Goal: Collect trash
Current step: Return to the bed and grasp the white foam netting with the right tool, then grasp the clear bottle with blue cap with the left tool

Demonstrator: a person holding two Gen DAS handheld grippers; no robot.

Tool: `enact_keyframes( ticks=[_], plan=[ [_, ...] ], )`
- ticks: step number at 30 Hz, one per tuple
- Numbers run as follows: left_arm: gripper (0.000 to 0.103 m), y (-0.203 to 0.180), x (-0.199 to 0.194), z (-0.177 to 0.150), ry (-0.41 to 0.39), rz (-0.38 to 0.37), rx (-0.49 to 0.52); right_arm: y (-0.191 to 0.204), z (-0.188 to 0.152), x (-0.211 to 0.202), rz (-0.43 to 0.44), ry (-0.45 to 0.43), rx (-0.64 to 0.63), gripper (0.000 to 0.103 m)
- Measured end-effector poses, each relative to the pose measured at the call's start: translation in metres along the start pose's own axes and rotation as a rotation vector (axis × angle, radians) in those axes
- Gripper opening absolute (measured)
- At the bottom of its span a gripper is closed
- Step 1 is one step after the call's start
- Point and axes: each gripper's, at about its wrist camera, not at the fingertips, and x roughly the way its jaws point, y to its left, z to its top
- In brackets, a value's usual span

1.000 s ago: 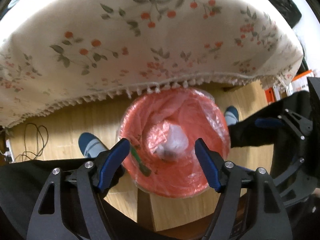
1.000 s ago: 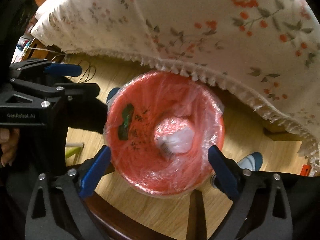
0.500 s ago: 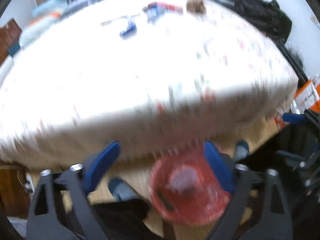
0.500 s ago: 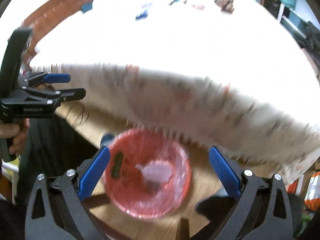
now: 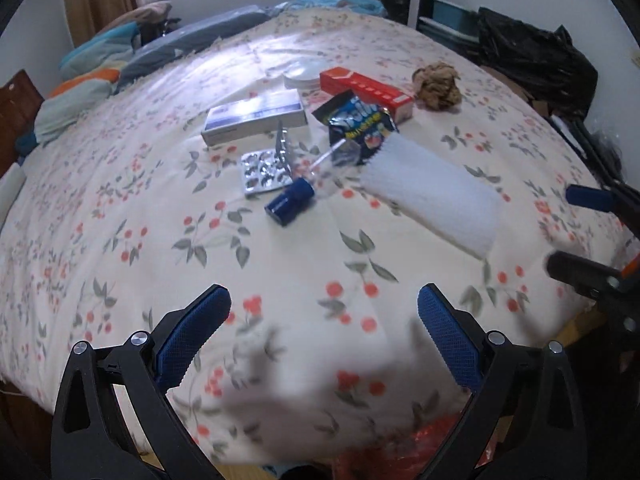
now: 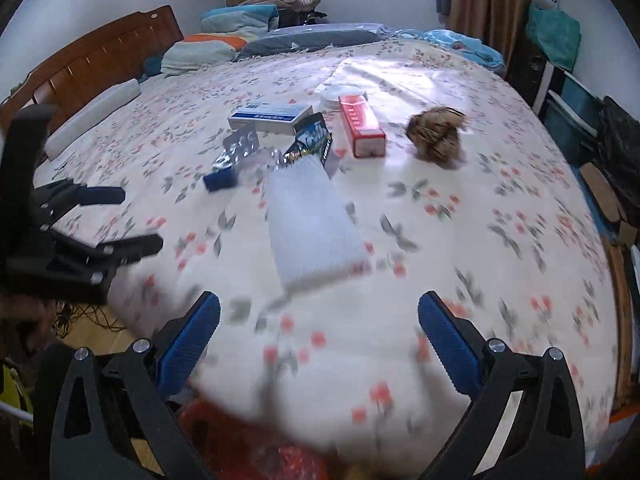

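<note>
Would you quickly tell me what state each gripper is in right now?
Left gripper: open, jaws wide apart, holding nothing, above the floral bedspread.
Right gripper: open, jaws wide apart, holding nothing.

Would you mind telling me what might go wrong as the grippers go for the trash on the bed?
1. The blue cap, the blister pack and the clear plastic lie crowded together; a grab at one may knock or catch another.
2. The blister pack lies flat on the soft bedspread; open fingers may pinch cloth with it.
3. The paper wad lies farthest back, so reaching it means passing over the other trash.
</note>
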Motion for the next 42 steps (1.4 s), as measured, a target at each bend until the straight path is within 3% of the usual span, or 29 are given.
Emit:
enact_keyframes(
  ticks=[1,9,12,15,18,19,23,30,34,37,40,42],
  plan=[
    [0.097,0.001,0.005,0.003,0.003,0.005,0.001,0.0,0.004,0.009,0.045,0.01,-0.002,0.098],
    [0.097,0.017,0.031,0.008,0.026,-0.012,-0.029,0.008,0.031,0.067,0.008,0.025,-0.066,0.098],
    [0.097,0.02,0.038,0.01,0.028,-0.022,-0.036,0.01,0.037,0.081,0.003,0.042,-0.077,0.092],
    [0.097,0.02,0.044,0.014,0.026,-0.037,-0.035,0.007,0.038,0.091,0.02,0.068,-0.071,0.07],
    [0.097,0.018,0.052,0.021,0.021,-0.057,-0.029,0.003,0.035,0.091,0.032,0.068,-0.076,0.04],
    [0.097,0.017,0.054,0.023,0.018,-0.061,-0.03,0.001,0.035,0.089,0.044,0.068,-0.071,0.026],
    [0.097,0.013,0.065,0.035,0.0,-0.109,-0.022,-0.014,0.027,0.073,0.076,0.053,-0.045,0.024],
    [0.094,0.007,0.088,0.054,0.017,-0.104,0.005,-0.04,0.004,0.049,0.074,0.049,0.0,0.024],
    [0.088,-0.002,0.089,0.055,0.043,-0.173,-0.01,-0.046,-0.004,0.042,0.081,0.048,0.009,0.024],
    [0.088,-0.024,0.083,0.053,0.05,-0.213,0.044,-0.048,-0.005,0.038,0.083,0.042,0.012,0.024],
    [0.088,-0.033,0.081,0.057,0.03,-0.162,0.064,-0.052,-0.005,0.036,0.085,0.038,0.022,0.024],
    [0.088,-0.028,0.085,0.064,0.019,-0.131,0.025,-0.055,-0.005,0.037,0.086,0.038,0.031,0.024]
  ],
)
